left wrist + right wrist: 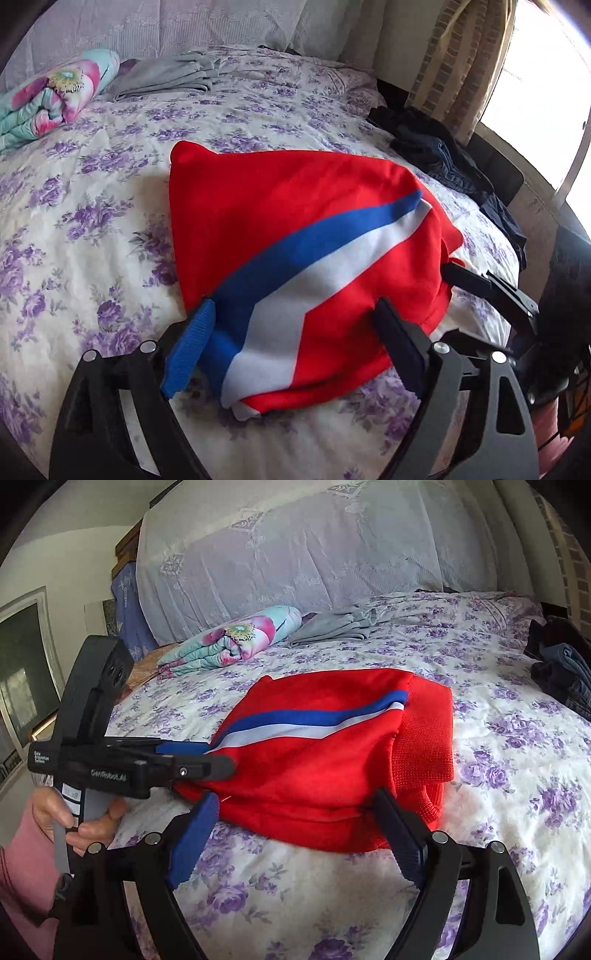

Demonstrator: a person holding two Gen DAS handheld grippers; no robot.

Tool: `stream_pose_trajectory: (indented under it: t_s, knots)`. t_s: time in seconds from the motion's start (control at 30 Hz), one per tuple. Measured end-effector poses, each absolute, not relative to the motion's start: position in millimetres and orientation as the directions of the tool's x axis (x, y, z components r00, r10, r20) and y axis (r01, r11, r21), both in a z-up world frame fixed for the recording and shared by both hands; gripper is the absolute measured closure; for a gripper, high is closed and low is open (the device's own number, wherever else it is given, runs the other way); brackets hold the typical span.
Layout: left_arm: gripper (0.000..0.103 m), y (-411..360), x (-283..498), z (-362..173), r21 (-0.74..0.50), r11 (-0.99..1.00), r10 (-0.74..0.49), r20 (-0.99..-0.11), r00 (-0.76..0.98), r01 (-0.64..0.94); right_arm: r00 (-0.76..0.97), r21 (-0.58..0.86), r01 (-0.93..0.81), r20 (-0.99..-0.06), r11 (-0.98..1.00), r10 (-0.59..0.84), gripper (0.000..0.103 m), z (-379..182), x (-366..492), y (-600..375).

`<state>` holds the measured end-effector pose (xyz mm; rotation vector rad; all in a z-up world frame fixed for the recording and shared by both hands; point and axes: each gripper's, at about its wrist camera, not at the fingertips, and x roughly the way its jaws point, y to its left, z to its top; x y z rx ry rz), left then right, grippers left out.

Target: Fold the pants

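Note:
Folded red pants (295,206) (325,760) with a blue and white side stripe (314,266) lie on the floral bedsheet (74,229). In the left wrist view my left gripper (294,302) stands open, its blue and black pads on either side of the pants' near end without pressing it. In the right wrist view my right gripper (295,794) is open too, straddling the near folded edge just above the sheet. The left gripper (218,757) comes in from the left at the striped corner. One black finger (467,278) of the right gripper touches the pants' right edge.
A rolled floral quilt (229,642) and a grey garment (332,627) lie near the lace-covered headboard (314,546). Dark clothes (436,151) are piled at the bed's right edge, by a bright window. A hand (88,819) in a pink sleeve holds the left gripper.

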<state>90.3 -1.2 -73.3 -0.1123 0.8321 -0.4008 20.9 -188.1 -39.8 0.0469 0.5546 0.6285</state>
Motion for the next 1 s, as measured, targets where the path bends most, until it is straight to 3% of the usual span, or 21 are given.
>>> stream_pose_trajectory:
  t_s: [0.2,0.33,0.5,0.63,0.83,1.0]
  knots:
    - [0.018,40.3,83.3,-66.0,-0.361,0.912,-0.403,-0.694,0.597,0.196,0.656,0.252,-0.548,-0.462,0.798,0.596,0.016,-36.4,18.5,-195.2]
    - [0.018,61.0,89.1,-74.4,-0.409,0.905,-0.395,-0.711,0.582,0.116,0.629,0.376,-0.529,-0.428,0.761,0.649,0.017,-29.6,16.8,-215.6]
    - [0.016,50.5,91.6,-73.7,-0.407,0.903,-0.408,-0.71,0.574,0.14,0.66,0.488,-0.452,-0.38,0.746,0.648,0.016,-18.1,22.2,-254.6]
    - [0.011,37.7,95.8,-75.5,-0.426,0.885,-0.456,-0.704,0.545,0.189,0.66,0.527,-0.397,-0.406,0.752,0.633,0.015,-18.8,38.6,-278.8]
    - [0.005,30.4,100.1,-79.4,-0.416,0.881,-0.468,-0.7,0.54,0.223,0.508,0.676,-0.346,-0.448,0.651,0.736,0.015,-37.8,89.5,-295.5]
    - [0.004,26.7,101.4,-81.1,-0.392,0.888,-0.456,-0.693,0.558,0.239,0.339,0.787,-0.332,-0.415,0.52,0.844,0.015,-56.8,138.5,-281.2]
